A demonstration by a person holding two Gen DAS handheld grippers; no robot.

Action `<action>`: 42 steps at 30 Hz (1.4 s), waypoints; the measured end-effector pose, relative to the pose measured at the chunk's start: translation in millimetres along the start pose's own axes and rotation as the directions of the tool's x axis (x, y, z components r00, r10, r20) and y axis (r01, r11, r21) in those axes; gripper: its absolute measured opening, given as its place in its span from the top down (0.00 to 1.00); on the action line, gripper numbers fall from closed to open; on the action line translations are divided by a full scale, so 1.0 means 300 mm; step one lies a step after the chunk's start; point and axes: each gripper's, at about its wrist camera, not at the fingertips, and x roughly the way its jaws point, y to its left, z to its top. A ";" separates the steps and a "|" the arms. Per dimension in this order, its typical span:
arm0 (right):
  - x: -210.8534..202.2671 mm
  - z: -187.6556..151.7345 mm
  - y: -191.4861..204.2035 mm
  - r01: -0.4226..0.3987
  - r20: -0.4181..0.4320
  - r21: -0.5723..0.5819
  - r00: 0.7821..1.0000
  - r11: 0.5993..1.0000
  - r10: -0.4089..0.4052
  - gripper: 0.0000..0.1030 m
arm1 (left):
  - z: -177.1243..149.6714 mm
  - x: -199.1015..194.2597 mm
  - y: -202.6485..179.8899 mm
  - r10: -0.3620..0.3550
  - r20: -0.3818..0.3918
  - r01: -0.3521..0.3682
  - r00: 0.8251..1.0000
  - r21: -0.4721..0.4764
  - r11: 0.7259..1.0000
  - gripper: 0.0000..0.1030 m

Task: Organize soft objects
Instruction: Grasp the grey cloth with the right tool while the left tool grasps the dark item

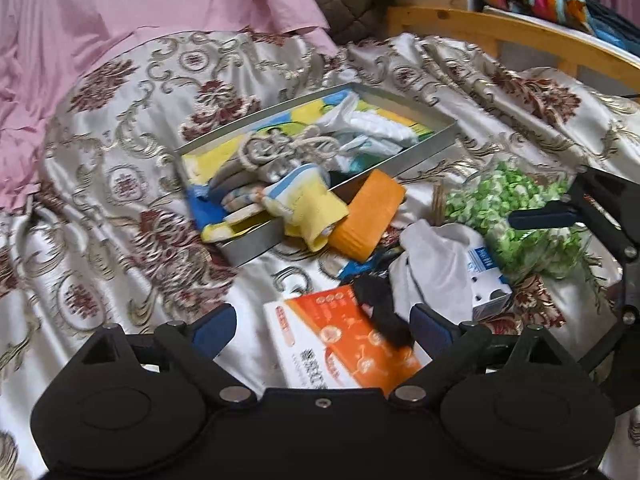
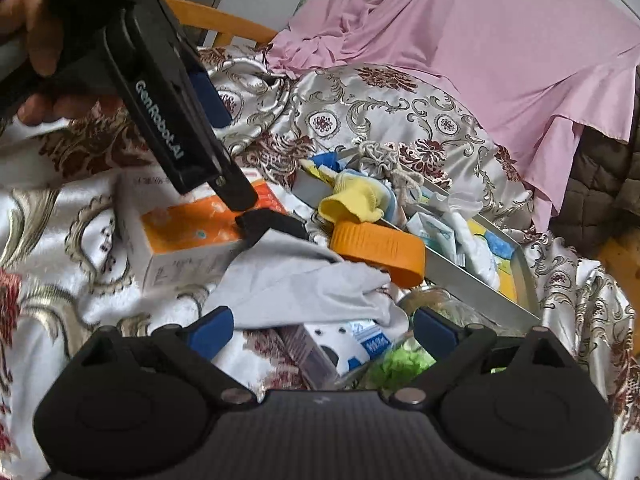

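Note:
A grey metal tray (image 1: 416, 152) (image 2: 472, 284) on the bed holds cloths, a knotted rope (image 1: 280, 144) and a yellow sock (image 1: 308, 208) (image 2: 352, 200) draped over its rim. A grey cloth (image 1: 432, 260) (image 2: 304, 280) and a small black cloth (image 1: 380, 304) (image 2: 268, 222) lie in front of the tray. My left gripper (image 1: 324, 324) is open, low over an orange and white box (image 1: 344, 344) (image 2: 188, 232), with the black cloth between its fingers. My right gripper (image 2: 324, 328) is open just above the grey cloth.
An orange lid (image 1: 368, 216) (image 2: 380, 248) leans on the tray's near wall. A bag of green sweets (image 1: 516, 212) and a small white and blue carton (image 1: 488, 280) (image 2: 360, 344) lie at the right. Pink fabric (image 1: 120, 12) and a wooden rail (image 1: 520, 36) are behind.

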 end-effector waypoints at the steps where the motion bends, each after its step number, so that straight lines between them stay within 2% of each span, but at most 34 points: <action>1: 0.004 0.005 -0.007 -0.011 0.005 0.009 1.000 1.000 0.011 0.04 | 0.004 0.011 0.003 -0.016 0.000 0.016 1.000 0.008 1.000 0.09; 6: 0.049 0.030 -0.034 -0.055 0.000 -0.030 0.998 0.998 0.055 0.04 | 0.037 0.068 0.025 -0.108 -0.004 0.108 0.994 -0.002 0.994 0.09; 8: 0.069 0.038 -0.046 -0.078 -0.016 -0.051 0.997 0.996 0.078 0.05 | 0.047 0.087 0.035 -0.133 -0.005 0.133 0.991 -0.015 0.991 0.12; 9: 0.077 0.039 -0.051 -0.094 -0.025 -0.055 0.995 0.994 0.093 0.05 | 0.055 0.099 0.039 -0.144 -0.008 0.144 0.990 -0.021 0.989 0.17; 10: 0.085 0.038 -0.055 -0.106 -0.029 -0.060 0.994 0.993 0.105 0.05 | 0.064 0.113 0.042 -0.163 -0.016 0.162 0.987 -0.024 0.986 0.20; 12: 0.097 0.031 -0.058 -0.092 -0.015 -0.073 0.996 0.993 0.092 0.05 | 0.077 0.138 0.047 -0.189 -0.028 0.188 0.982 -0.028 0.982 0.20; 16: 0.134 0.023 -0.071 -0.121 -0.028 -0.052 0.992 0.991 0.120 0.08 | 0.087 0.195 0.054 -0.226 -0.081 0.223 0.971 -0.044 0.974 0.22; 23: 0.168 0.032 -0.070 -0.158 -0.048 -0.071 0.987 0.985 0.155 0.08 | 0.091 0.261 0.086 -0.251 -0.116 0.241 0.961 -0.090 0.966 0.24; 29: 0.194 0.029 -0.080 -0.178 -0.066 -0.043 0.982 0.983 0.175 0.11 | 0.095 0.278 0.106 -0.272 -0.121 0.256 0.955 -0.134 0.958 0.25; 34: 0.203 0.038 -0.068 -0.142 -0.106 -0.076 0.985 0.987 0.134 0.11 | 0.095 0.281 0.088 -0.260 -0.129 0.248 0.957 -0.102 0.963 0.27; 39: 0.206 0.039 -0.077 -0.171 -0.120 -0.041 0.979 0.984 0.165 0.20 | 0.100 0.266 0.088 -0.275 -0.131 0.265 0.952 -0.086 0.960 0.32; 42: 0.206 0.039 -0.077 -0.167 -0.116 -0.039 0.980 0.985 0.161 0.33 | 0.105 0.263 0.097 -0.292 -0.127 0.279 0.948 -0.112 0.954 0.39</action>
